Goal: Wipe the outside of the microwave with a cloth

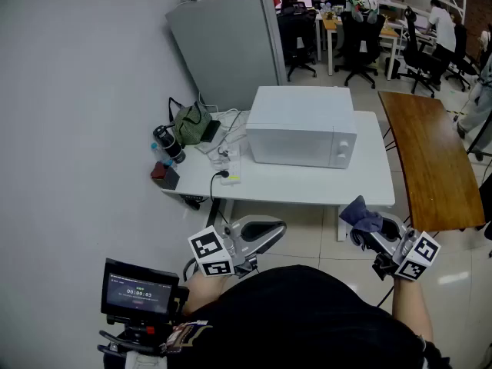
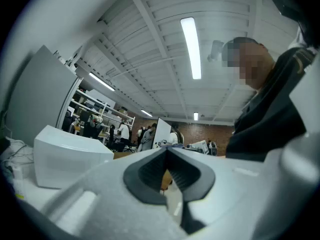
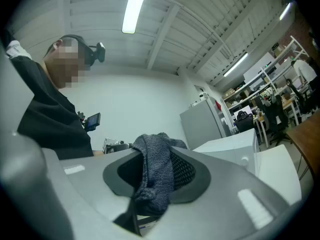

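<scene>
A white microwave (image 1: 301, 127) stands on a white table (image 1: 369, 181), door facing me; it also shows in the left gripper view (image 2: 67, 156) and the right gripper view (image 3: 235, 144). My right gripper (image 1: 367, 229) is held low in front of the table's right end, shut on a dark blue-grey cloth (image 1: 361, 217) that bunches between its pads (image 3: 155, 171). My left gripper (image 1: 265, 233) hangs below the table's front edge, jaws shut with nothing between them (image 2: 169, 176). Both grippers are well short of the microwave.
On the table's left end lie a green bag (image 1: 191, 123), a dark bottle (image 1: 168, 143), cables and a red box (image 1: 164, 174). A brown wooden table (image 1: 427, 157) adjoins on the right. A grey cabinet (image 1: 227, 41) and office chairs (image 1: 361, 41) stand behind. A small screen (image 1: 141, 290) sits at my lower left.
</scene>
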A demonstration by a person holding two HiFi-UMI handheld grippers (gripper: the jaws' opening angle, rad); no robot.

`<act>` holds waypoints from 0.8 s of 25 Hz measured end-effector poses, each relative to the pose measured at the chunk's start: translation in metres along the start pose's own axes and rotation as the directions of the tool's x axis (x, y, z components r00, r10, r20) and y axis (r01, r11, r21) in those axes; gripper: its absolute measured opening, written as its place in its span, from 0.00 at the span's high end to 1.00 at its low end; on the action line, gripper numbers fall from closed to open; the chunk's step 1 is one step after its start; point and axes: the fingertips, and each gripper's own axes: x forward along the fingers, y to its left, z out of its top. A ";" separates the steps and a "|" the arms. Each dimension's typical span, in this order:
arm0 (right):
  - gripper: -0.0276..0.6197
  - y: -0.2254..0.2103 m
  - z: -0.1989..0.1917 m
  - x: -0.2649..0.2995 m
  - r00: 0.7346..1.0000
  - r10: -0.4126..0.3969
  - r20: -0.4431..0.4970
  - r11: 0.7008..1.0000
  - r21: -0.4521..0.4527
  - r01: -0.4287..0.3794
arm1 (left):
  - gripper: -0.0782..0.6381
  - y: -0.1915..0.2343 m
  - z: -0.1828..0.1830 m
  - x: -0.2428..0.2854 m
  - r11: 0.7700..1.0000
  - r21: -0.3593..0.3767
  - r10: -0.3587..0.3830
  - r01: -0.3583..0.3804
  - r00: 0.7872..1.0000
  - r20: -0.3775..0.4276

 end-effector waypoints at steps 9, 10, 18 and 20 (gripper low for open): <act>0.79 -0.069 -0.030 0.156 0.988 0.020 -0.153 0.997 -0.072 -0.031 | 0.88 0.140 0.006 -0.054 0.999 -0.027 0.030 -0.028 0.997 0.065; 0.79 -0.082 -0.032 0.186 0.984 0.009 -0.176 0.995 -0.098 -0.027 | 0.88 0.163 0.009 -0.064 1.000 -0.012 0.025 -0.024 0.998 0.065; 0.79 -0.229 -0.035 0.437 0.879 -0.153 -0.452 0.936 -0.350 -0.017 | 0.88 0.297 0.056 -0.136 0.999 0.037 -0.014 0.011 0.998 0.069; 0.79 -0.275 -0.054 0.491 0.817 -0.207 -0.539 0.912 -0.408 -0.038 | 0.88 0.319 0.061 -0.152 1.000 0.020 0.008 -0.010 0.996 0.091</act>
